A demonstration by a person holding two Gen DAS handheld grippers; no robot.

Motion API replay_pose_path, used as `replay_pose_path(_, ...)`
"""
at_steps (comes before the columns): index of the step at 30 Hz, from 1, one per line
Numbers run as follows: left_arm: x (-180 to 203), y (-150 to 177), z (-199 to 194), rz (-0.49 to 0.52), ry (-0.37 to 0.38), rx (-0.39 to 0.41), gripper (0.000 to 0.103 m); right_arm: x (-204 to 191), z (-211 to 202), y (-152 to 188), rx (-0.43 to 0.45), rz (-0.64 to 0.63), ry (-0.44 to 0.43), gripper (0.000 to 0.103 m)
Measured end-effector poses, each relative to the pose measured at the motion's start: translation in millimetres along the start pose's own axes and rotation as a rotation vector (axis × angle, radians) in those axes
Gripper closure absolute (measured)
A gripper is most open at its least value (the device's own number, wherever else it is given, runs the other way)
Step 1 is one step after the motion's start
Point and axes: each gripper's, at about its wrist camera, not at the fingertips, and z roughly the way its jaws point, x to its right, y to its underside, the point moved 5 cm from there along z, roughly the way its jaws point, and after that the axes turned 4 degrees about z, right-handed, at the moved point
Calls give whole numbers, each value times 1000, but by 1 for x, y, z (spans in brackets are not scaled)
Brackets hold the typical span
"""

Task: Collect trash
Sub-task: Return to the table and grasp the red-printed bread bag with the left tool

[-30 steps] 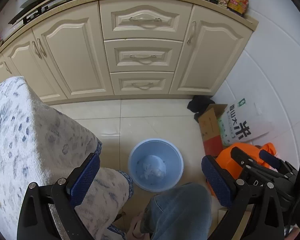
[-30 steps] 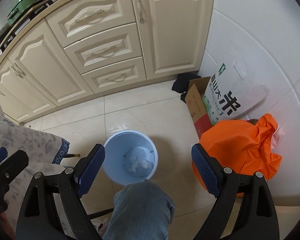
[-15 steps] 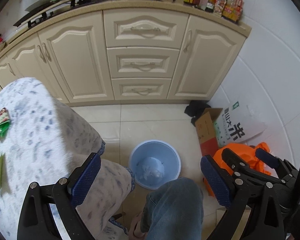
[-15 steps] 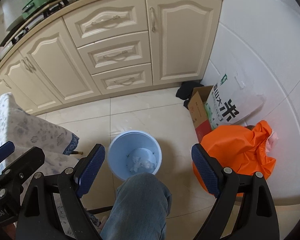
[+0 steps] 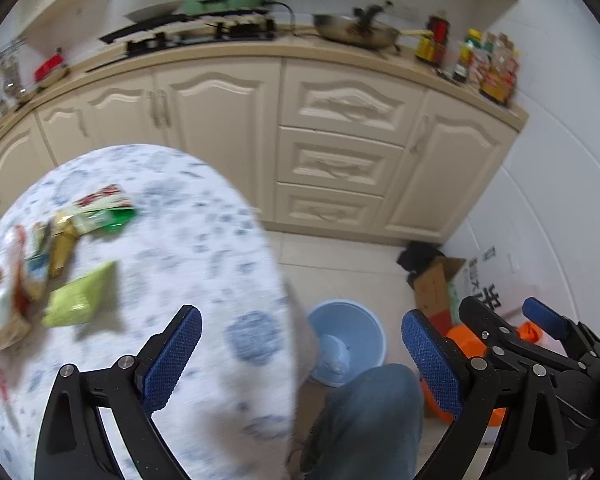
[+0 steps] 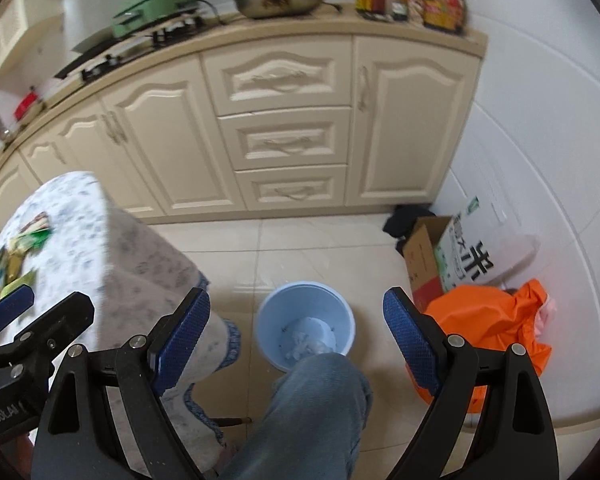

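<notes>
Kitchen floor, blue bin (image 6: 306, 326) between spread, empty right fingers (image 6: 182, 340); left fingers (image 5: 172, 354) likewise, wrappers (image 5: 52, 264) beyond.

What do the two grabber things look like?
Both look alike. The left gripper and the right gripper each have black angular arms joined with silver rivets, tipped by blue bumpy pads. White lettering marks one side. The person's knee wears blue jeans.

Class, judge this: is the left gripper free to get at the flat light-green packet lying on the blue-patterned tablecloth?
Probably yes. The left gripper is open and empty, and the light-green packet lies uncovered on the tablecloth, beyond its left finger, with nothing between them.
</notes>
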Motion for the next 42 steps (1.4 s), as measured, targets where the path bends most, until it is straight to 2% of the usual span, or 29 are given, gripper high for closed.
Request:
replay_pose_path(11,-72,50,-95,-130,-133,69,4,-97,-25,21,11,-161,-131,7)
replay_pose_path(15,-99,66,-118,-167,-210,77,4,-131,-28,30,0,-209,-169,6)
replay_pose_path(22,-142,86,-151,-252,-283,94,4,-186,-26,44,-38,-283,-228,5)
replay_pose_path(28,-183,91,-145,-274,-359,74,3,-219,-12,56,-93,-313,-247,5)
replay_pose_path(35,-211,80,-115,-301,-324,50,3,-245,11,62,-149,-330,-230,5)
replay_pose_path(38,-222,77,-101,-313,-309,42,8,-253,20,60,-168,-327,-227,5)
replay_pose_path(39,-228,78,-98,-320,-285,44,19,-256,23,59,-172,-328,-224,5)
replay_pose_path(40,-235,75,-93,-331,-250,52,38,-259,26,58,-177,-331,-223,5)
replay_pose_path(42,-244,71,-88,-350,-219,64,47,-267,28,57,-184,-338,-230,5)
